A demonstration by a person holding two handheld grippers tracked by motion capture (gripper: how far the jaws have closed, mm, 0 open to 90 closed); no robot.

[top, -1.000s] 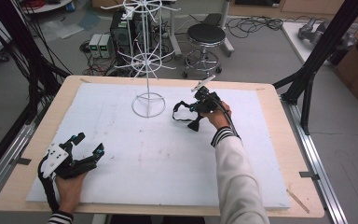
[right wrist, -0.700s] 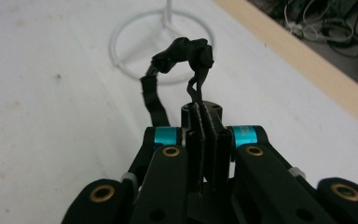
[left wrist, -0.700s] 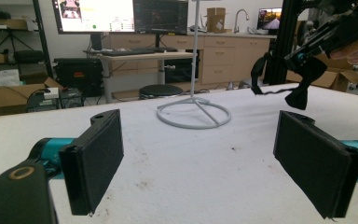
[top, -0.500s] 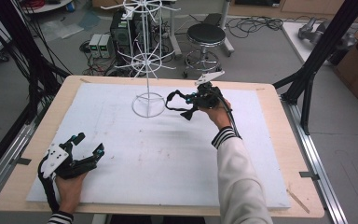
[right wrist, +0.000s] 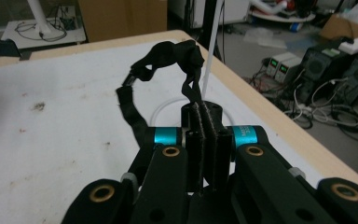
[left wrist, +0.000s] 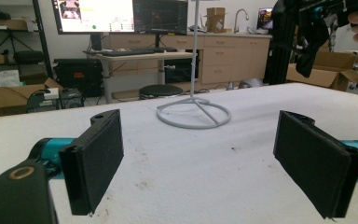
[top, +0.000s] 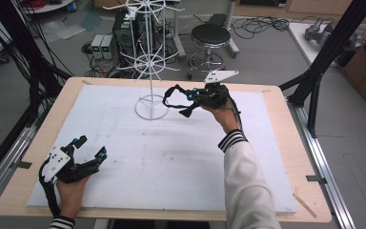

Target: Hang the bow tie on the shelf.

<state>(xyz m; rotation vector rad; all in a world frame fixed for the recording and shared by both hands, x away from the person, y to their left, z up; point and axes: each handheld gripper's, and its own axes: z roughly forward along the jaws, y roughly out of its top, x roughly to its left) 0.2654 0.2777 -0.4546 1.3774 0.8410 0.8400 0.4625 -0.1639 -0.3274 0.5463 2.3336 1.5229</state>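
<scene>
White mat (top: 171,162) on wooden table (top: 286,143); stool (top: 211,36) beyond.

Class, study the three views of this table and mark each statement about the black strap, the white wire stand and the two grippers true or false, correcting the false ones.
1. The right gripper has its jaws shut on the black strap. True.
2. The black strap lies flat on the white mat. False: it hangs in a loop from the right gripper, lifted above the white mat.
3. The left gripper has its jaws wide open with nothing between them. True.
4. The white wire stand has tipped over. False: it stands upright on its ring base.
5. The left gripper holds the stand's base. False: it rests near the mat's front left corner, apart from the stand.
</scene>
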